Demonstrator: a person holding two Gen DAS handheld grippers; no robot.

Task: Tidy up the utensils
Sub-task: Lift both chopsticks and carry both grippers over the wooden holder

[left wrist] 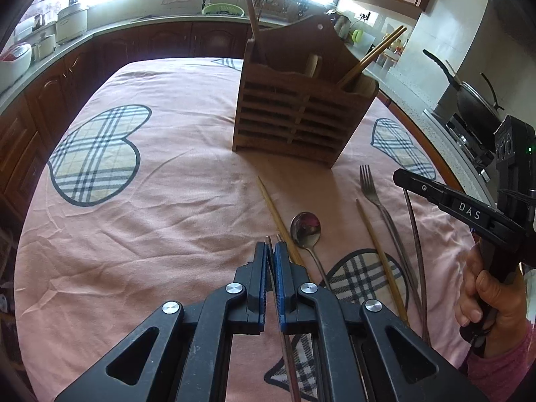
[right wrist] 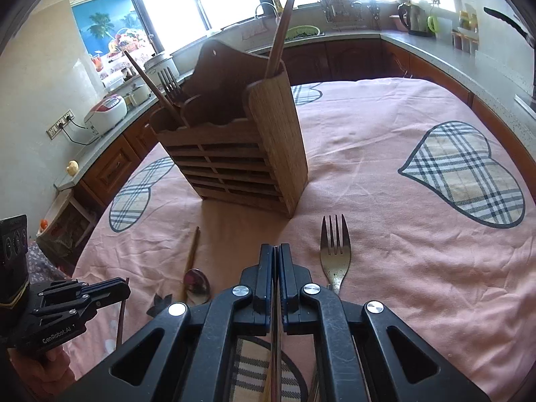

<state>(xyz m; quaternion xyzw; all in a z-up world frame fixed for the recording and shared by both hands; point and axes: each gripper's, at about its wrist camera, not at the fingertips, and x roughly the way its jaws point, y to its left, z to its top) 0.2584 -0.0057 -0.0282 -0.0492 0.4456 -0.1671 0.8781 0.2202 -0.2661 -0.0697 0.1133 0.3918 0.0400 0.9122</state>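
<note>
Both grippers are gripping thin sticks: the left gripper (left wrist: 270, 251) is clamped on a dark chopstick (left wrist: 269, 242), and the right gripper (right wrist: 275, 251) is closed on another slim stick, too hidden to name. The wooden holder (left wrist: 294, 114) is standing at twelve o'clock. I am advising to carry each stick tip-down to a free compartment, keeping clear of the fork (right wrist: 335, 251) at one o'clock.

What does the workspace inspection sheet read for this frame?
Surface: pink cloth, plaid hearts, wrinkled.
Job's things: wooden holder upright, holding chopsticks; spoon, fork and bamboo chopstick lie loose on the cloth.
Clutter: nothing seen.
Grippers: left gripper shut on a dark chopstick; right gripper shut on a thin chopstick.
Cables: rice cooker cord, off the table.
Surroundings: kitchen counter, wok.
</note>
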